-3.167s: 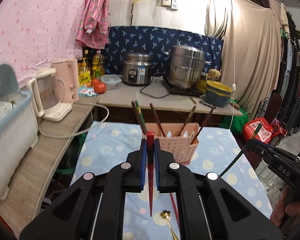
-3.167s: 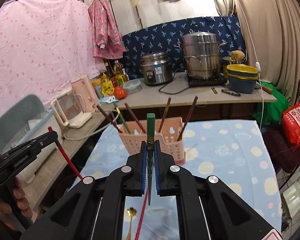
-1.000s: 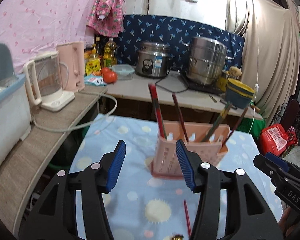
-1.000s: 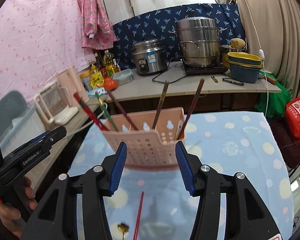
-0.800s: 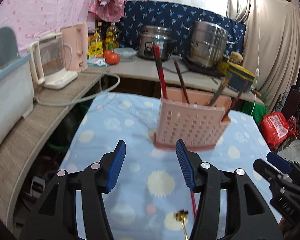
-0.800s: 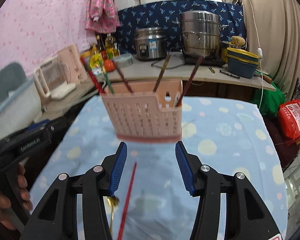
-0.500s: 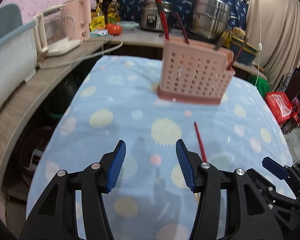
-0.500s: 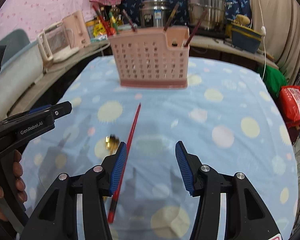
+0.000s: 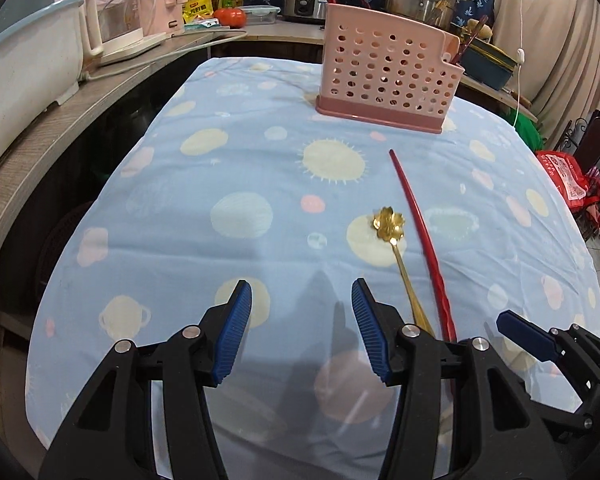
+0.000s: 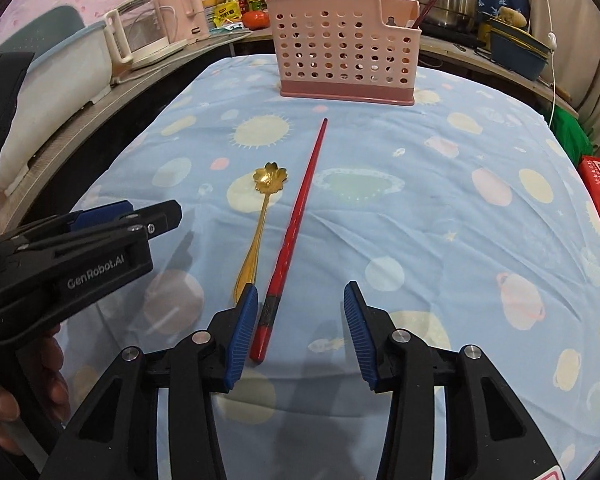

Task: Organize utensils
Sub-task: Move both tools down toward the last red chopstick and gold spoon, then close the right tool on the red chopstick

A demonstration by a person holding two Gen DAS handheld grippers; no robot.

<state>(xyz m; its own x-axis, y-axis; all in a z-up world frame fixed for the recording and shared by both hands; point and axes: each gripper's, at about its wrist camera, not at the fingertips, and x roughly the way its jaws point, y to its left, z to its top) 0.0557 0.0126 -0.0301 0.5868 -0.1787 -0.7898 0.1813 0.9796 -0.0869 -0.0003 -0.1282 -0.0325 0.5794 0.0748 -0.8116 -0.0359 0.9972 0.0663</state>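
Along the left side a grey counter [image 9: 60, 120] runs beside the tabletop [image 9: 180, 220], with a clear electric kettle [image 9: 112, 20] on it. The tabletop wears a light blue cloth dotted with pale suns and planets.

The left hand-held gripper [image 9: 302, 322] hangs low over the near edge of the tabletop, its 2 blue-padded fingers [image 9: 236, 320] spread wide with nothing between them. Only bare cloth shows in the gap.

Just right of it lies a gold spoon [image 10: 260, 220] with a flower-shaped bowl, its handle pointing toward the near edge. Close beside the spoon, on its right and not touching it as far as I can see, lies 1 red chopstick [image 10: 296, 232], thin tip aimed at the far edge and thick end nearest the grippers.

The right hand-held gripper [image 10: 300, 320] is released too, fingers wide apart and empty. It sits over the near edge, and the chopstick's thick end lies just inside its left blue pad [image 10: 244, 320]; whether pad and chopstick touch, I cannot tell. The spoon's handle end disappears behind that same pad.

At the far edge of the tabletop, toward the middle, stands a pink perforated utensil basket [image 9: 384, 72], upright, with several chopsticks poking out of its top.
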